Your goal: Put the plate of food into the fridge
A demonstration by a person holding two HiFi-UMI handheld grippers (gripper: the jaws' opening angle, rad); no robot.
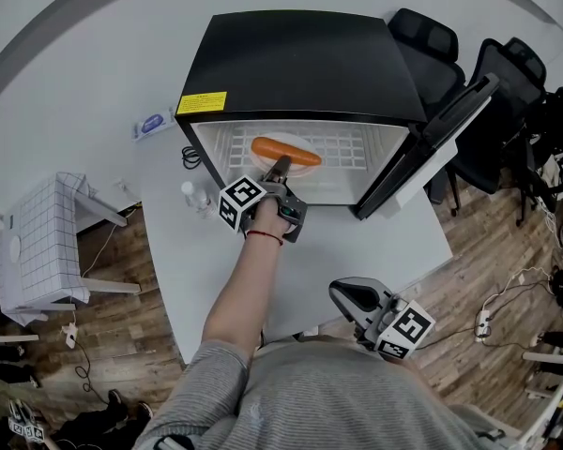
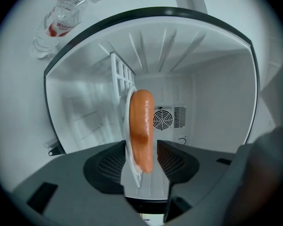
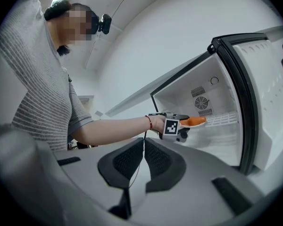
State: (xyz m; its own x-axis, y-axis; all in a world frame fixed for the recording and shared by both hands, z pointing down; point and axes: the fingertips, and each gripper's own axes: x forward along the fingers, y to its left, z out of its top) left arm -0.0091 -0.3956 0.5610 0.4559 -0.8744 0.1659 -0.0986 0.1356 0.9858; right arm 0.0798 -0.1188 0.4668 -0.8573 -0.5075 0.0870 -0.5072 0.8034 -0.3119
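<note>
The black fridge (image 1: 300, 64) stands on the white table with its door (image 1: 432, 148) swung open to the right. A white plate (image 1: 283, 162) with an orange sausage (image 1: 286, 151) lies on the wire shelf (image 1: 347, 148) inside. My left gripper (image 1: 280, 169) reaches into the fridge opening. In the left gripper view the plate's rim (image 2: 127, 126) and the sausage (image 2: 141, 126) sit between the jaws of that gripper (image 2: 141, 157), which is open, with gaps beside the pads. My right gripper (image 3: 144, 147) is shut and empty, held back near my body (image 1: 342, 293).
A clear water bottle (image 1: 195, 198) stands on the table (image 1: 357, 251) left of the fridge. Black office chairs (image 1: 507, 82) stand behind the open door. A white side table (image 1: 38, 242) is on the floor at the left. A fan grille (image 2: 163, 119) shows on the fridge's back wall.
</note>
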